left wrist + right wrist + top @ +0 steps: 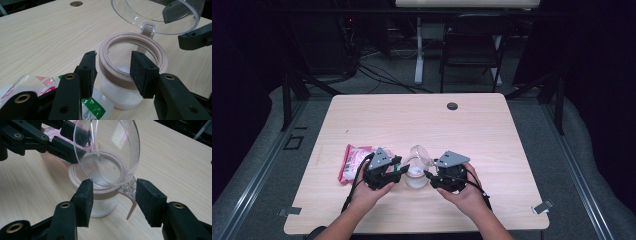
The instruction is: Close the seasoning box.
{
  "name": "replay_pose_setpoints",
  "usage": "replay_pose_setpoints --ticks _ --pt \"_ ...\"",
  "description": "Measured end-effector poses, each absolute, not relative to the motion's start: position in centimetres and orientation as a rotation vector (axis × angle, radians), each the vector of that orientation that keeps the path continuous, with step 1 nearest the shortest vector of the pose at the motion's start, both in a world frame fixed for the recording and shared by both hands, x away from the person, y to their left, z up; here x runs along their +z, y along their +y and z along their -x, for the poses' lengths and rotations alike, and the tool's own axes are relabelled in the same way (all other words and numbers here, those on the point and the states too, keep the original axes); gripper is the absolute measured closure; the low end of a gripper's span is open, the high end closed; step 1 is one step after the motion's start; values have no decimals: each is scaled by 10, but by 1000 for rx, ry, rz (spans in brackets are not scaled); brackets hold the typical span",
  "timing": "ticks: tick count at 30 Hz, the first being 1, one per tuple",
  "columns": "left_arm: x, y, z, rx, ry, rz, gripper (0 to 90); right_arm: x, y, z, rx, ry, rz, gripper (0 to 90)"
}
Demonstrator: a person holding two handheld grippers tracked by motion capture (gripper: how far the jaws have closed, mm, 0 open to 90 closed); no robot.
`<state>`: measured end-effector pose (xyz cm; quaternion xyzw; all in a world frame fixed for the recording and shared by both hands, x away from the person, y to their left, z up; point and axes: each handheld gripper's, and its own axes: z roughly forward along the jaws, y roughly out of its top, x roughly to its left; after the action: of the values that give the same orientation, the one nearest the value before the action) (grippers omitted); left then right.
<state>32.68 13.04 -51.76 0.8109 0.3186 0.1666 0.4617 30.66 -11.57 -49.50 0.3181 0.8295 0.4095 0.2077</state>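
Nearest, the left gripper [113, 71] held the jar [125, 82] by its pink rim, 2 jaws half closed on it. Opposite, the right gripper [113, 200] stood open around the hinge of the raised clear lid [110, 150]. Behind lay a pink packet [353, 161] on the table [492, 130].

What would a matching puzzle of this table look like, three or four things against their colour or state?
Things:
1. jar
2. lid
3. packet
4. collar

Descriptions:
A. clear, hinged up
B. pink and white, lying flat left of the jar
C. holds white powder
D. beige ring around the jar's mouth

Pairs: 1-C, 2-A, 3-B, 4-D
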Motion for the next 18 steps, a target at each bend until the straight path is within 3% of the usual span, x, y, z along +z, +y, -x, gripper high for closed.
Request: replay_pose_setpoints --ticks 18 --pt "-517 131 -327 408 784 -1994 563 -489 -125 -308 1171 2274 -912 491"
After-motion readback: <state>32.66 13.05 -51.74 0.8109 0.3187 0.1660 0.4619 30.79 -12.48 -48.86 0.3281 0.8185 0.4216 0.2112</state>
